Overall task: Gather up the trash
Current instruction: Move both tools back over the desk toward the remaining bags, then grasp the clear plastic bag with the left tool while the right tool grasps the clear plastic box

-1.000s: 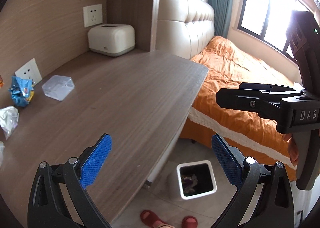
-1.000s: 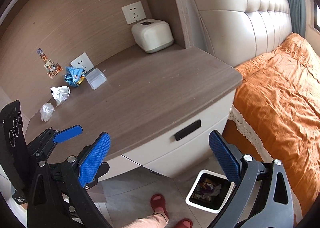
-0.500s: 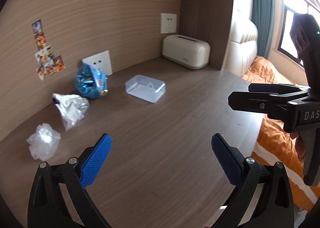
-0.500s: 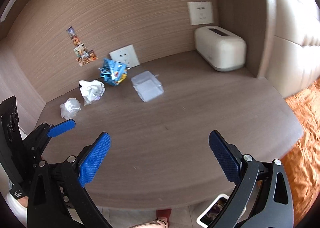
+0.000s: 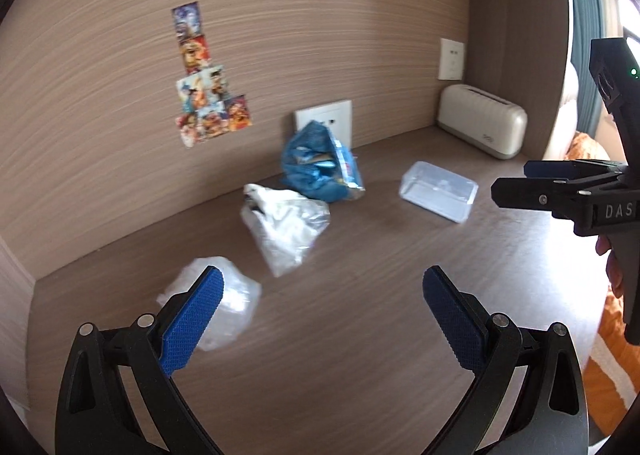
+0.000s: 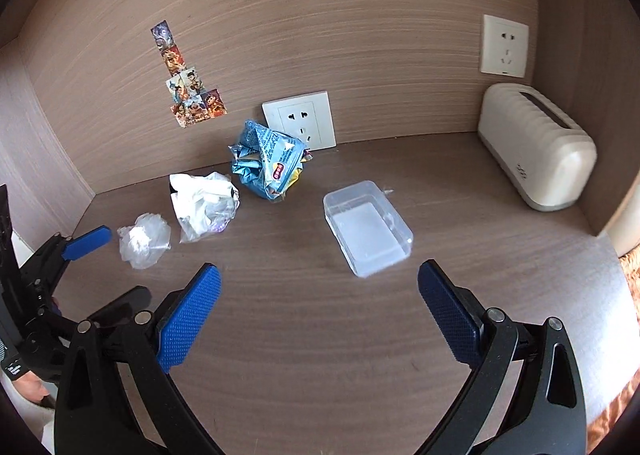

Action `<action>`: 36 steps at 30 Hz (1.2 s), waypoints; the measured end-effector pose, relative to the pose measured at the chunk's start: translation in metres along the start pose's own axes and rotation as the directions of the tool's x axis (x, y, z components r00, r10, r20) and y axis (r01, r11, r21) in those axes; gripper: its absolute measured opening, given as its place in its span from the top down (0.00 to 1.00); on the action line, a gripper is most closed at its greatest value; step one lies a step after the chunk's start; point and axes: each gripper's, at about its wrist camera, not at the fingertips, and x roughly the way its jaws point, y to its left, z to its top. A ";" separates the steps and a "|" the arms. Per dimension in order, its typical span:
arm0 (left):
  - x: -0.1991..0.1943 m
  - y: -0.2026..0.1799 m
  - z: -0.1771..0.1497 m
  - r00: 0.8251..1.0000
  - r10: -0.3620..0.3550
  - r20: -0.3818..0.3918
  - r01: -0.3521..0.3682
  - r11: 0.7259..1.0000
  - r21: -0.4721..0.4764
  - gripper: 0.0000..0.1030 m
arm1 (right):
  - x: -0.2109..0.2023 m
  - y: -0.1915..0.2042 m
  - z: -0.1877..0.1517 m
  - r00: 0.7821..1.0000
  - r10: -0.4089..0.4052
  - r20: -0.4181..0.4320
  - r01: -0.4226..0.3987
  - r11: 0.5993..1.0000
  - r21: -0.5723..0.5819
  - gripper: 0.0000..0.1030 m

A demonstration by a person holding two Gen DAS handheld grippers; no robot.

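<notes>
Trash lies along the back of the wooden desk (image 6: 304, 335): a crumpled blue snack bag (image 6: 266, 163) (image 5: 318, 165), a white plastic wrapper (image 6: 204, 203) (image 5: 286, 223), a small clear plastic wad (image 6: 144, 241) (image 5: 228, 299) and a clear plastic box (image 6: 368, 233) (image 5: 438, 191). My left gripper (image 5: 320, 311) is open above the desk, its left finger just in front of the clear wad. My right gripper (image 6: 318, 309) is open too, hovering in front of the clear box. Nothing is between either pair of fingers.
A cream tissue box (image 6: 536, 147) stands at the back right by a side panel. Wall sockets (image 6: 300, 121) and picture stickers (image 6: 188, 87) are on the wood back wall. An orange bedspread (image 6: 632, 283) shows past the desk's right edge.
Both grippers have swung left from the bed and the floor bin and moved in over the desk; the trash now looms larger and closer. Both stayed open.
</notes>
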 end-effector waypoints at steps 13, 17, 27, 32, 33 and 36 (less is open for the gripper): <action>0.058 0.062 -0.004 0.990 0.054 -0.133 -0.067 0.993 -0.095 0.05 | 0.088 -0.016 0.023 0.995 -0.069 -0.077 0.065 0.996 -0.055 0.04; 0.079 0.072 -0.008 0.982 0.036 -0.185 -0.058 0.992 -0.116 0.07 | 0.110 -0.016 0.032 0.989 -0.097 -0.107 0.085 0.990 -0.115 0.04; 0.086 0.074 -0.009 0.974 0.044 -0.223 -0.064 0.994 -0.084 0.46 | 0.126 -0.025 0.033 0.984 -0.093 -0.153 0.072 0.988 -0.134 0.43; 0.061 0.061 0.001 0.983 0.044 -0.179 -0.057 0.996 -0.066 0.48 | 0.099 -0.018 0.027 0.992 -0.063 -0.107 0.051 0.992 -0.117 0.43; 0.053 0.056 0.003 0.985 0.036 -0.168 -0.048 0.996 -0.069 0.48 | 0.089 -0.016 0.025 0.994 -0.056 -0.091 0.045 0.992 -0.115 0.43; 0.036 0.040 0.007 0.990 0.015 -0.141 -0.024 0.998 -0.059 0.48 | 0.063 -0.010 0.017 0.998 -0.040 -0.057 0.033 0.993 -0.116 0.43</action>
